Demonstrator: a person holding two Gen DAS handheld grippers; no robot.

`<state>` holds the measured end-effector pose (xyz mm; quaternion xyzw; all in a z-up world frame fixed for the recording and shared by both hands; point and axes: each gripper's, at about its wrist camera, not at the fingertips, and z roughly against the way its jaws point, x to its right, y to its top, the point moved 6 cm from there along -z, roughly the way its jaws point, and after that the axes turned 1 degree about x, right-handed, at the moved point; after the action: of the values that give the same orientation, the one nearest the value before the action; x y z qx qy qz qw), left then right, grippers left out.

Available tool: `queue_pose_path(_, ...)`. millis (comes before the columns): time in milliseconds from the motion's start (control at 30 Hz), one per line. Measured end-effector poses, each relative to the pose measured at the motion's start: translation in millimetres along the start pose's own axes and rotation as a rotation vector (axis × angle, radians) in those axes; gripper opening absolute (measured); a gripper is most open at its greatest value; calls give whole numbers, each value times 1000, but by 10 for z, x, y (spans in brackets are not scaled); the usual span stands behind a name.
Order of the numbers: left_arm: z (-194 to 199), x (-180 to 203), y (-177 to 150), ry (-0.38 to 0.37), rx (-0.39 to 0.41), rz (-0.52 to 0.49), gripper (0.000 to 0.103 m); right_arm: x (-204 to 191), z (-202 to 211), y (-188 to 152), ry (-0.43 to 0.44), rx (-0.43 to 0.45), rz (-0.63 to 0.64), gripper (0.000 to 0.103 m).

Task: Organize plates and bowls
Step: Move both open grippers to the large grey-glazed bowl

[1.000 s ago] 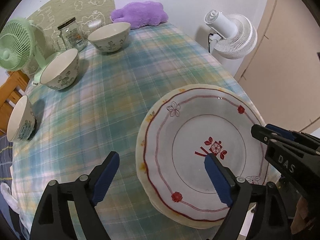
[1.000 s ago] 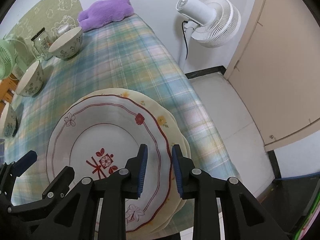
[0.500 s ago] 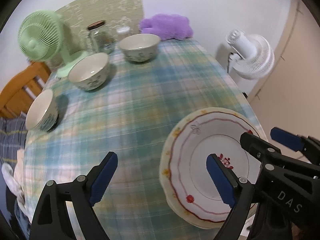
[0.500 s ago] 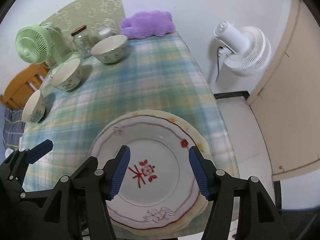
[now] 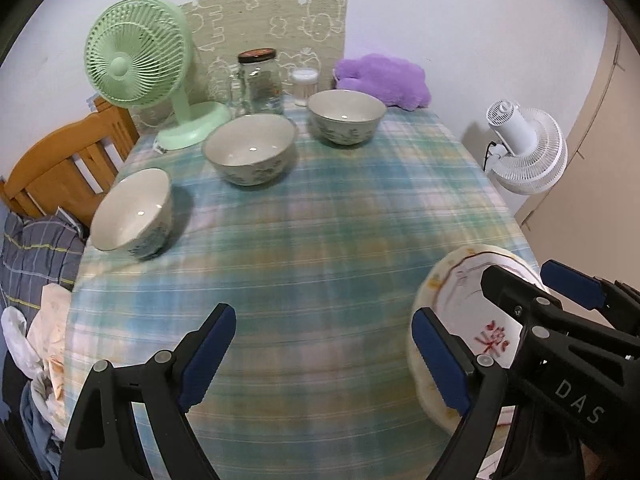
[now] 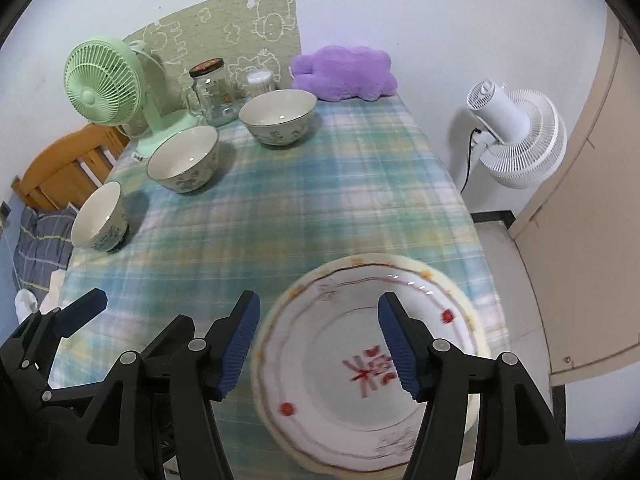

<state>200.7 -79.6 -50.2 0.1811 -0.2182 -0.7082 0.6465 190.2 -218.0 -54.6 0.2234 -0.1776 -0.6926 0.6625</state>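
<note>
Right gripper (image 6: 318, 338) hangs over the stacked plates (image 6: 372, 364), jaws spread, pads clear of the china, nothing held. Left gripper (image 5: 324, 354) also spread wide and empty, above bare cloth to the left of the stack.

Plates sit at the near right corner of the bench (image 6: 340, 184), the rim of the stack close to the bench's right and near edges. Top plate white with a red line border, red flowers and a red centre motif; a cream plate with yellow flowers shows under it.

Broad stretch of checked green-blue tablecloth lies open between the plates and the bowls.

Three bowls run in a diagonal along the far left: near bowl (image 5: 132, 214) at the left edge, middle bowl (image 5: 250, 148), far bowl (image 5: 346, 116). All upright, white inside, empty, apart from one another.

Behind them: green desk fan (image 5: 138, 52), lidded glass jar (image 5: 259, 80), small white-topped container (image 5: 305, 86), purple plush cushion (image 5: 382, 80) against the wall. Wooden chair (image 5: 60, 168) off the left edge; white floor fan (image 6: 516, 136) right of the bench, beside a beige door (image 6: 592, 220).
</note>
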Motion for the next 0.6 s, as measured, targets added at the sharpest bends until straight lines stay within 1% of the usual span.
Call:
queue_pose_path(233,56,-559,-5,-23,2,-3,90,-554,37,-1,-15,13,-10,65)
queue_pose_path(600,44,-1364,-34,-17,-6,-9,88,-1382,-79,-33,-34,16,-46,65)
